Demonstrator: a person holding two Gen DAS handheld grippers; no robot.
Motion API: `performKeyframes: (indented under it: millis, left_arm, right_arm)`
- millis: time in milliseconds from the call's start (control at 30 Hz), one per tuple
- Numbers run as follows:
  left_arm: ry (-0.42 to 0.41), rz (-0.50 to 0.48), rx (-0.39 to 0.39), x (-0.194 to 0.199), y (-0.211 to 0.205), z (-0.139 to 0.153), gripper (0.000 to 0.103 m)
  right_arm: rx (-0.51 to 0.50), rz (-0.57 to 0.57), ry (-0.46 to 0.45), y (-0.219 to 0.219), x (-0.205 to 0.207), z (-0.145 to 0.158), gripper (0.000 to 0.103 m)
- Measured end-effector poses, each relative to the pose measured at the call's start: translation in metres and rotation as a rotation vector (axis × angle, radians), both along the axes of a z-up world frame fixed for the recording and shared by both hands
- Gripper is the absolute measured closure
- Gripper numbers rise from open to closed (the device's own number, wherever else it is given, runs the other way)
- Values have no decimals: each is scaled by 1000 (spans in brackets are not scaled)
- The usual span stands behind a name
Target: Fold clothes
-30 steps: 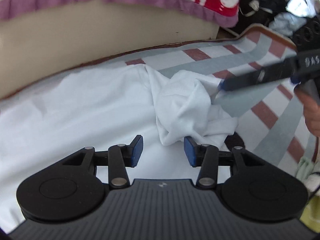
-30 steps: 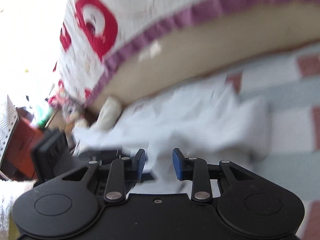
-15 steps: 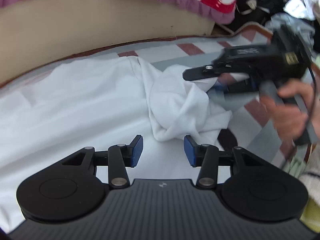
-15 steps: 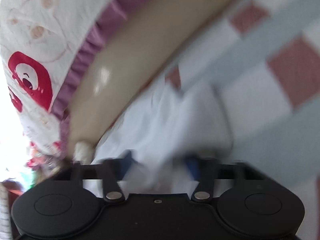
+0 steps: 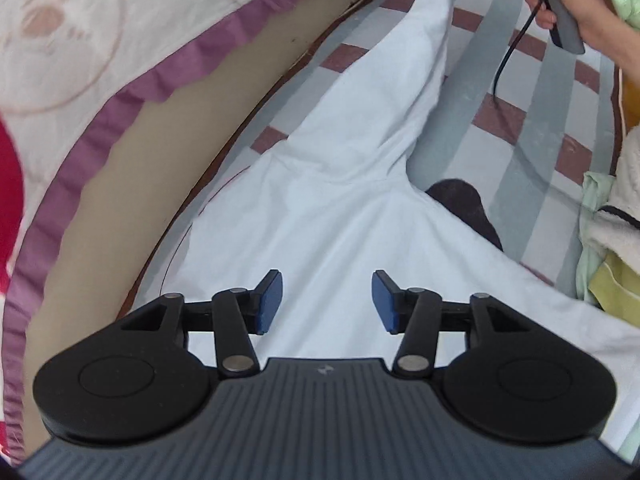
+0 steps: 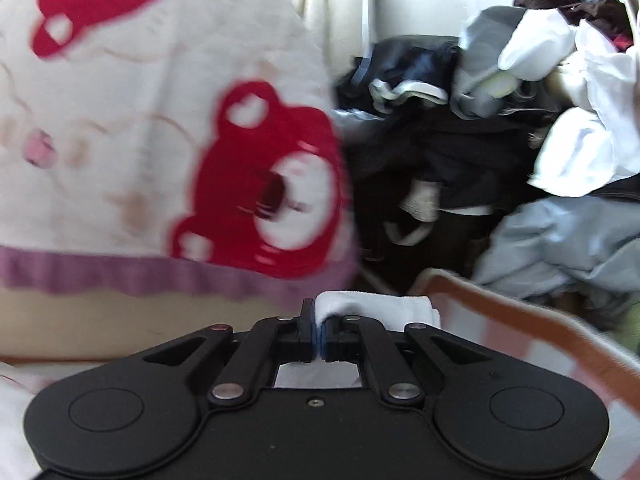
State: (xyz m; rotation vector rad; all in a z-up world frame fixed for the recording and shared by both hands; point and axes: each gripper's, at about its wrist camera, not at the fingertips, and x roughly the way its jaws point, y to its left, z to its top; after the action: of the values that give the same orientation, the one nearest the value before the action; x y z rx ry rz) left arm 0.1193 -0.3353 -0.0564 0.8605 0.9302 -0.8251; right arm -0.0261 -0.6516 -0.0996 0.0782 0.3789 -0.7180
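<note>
Matt white cloth garment [image 5: 344, 216], smooth; woven checked mat [image 5: 516, 116]; matt black plastic claw [image 6: 319, 336] w/ metal rivets.

My left gripper [image 5: 327, 302] hangs over the garment [image 5: 340, 216] on the mat [image 5: 532, 120]. Its sleeve [image 5: 420, 64] runs to one o'clock, toward my right hand [image 5: 576, 8]. The blanket [image 5: 100, 40] lies at ten o'clock.

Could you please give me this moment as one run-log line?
right claw: shut on white garment, sleeve stretched out | left claw: open above garment | fold: not started
</note>
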Motion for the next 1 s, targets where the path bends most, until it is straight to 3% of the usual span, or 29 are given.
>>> performKeyframes:
  millis: [100,233,367,500,633,700,767,833,1000]
  left_arm:
    - [22,24,-74,-2,-25,-38,52]
    - [-14,54,-225,-17,-52,-90,52]
    - [-86,22,-307,-30,-81,-117,52]
    - [-162,-10,-366,-29,-106,-125,52]
    - [20,161,-482,3,-111,-127,52]
    - [85,179,-472,12,-116,-133,52]
    - [108,172,-403,17,-127,-140,51]
    - [82,154,-378,19,-136,-139,51]
    - [-57,159,-465,42,-143,-125,39]
  right_arm:
    - [76,-101,85,-30,11,-23,98]
    - [185,-141,106,-48,23,-48,95]
    - [223,-148,86,-57,17,-49,99]
    - [397,-185,92,-80,12,-59,99]
    - [486,-214,68,-90,9,-74,98]
    - [526,-223,44,-93,8,-80,98]
    - [568,-220,-16,-97,5,-80,98]
    - [545,-241,0,-96,7,-80,97]
    - [489,-293,40,-93,11,-78,93]
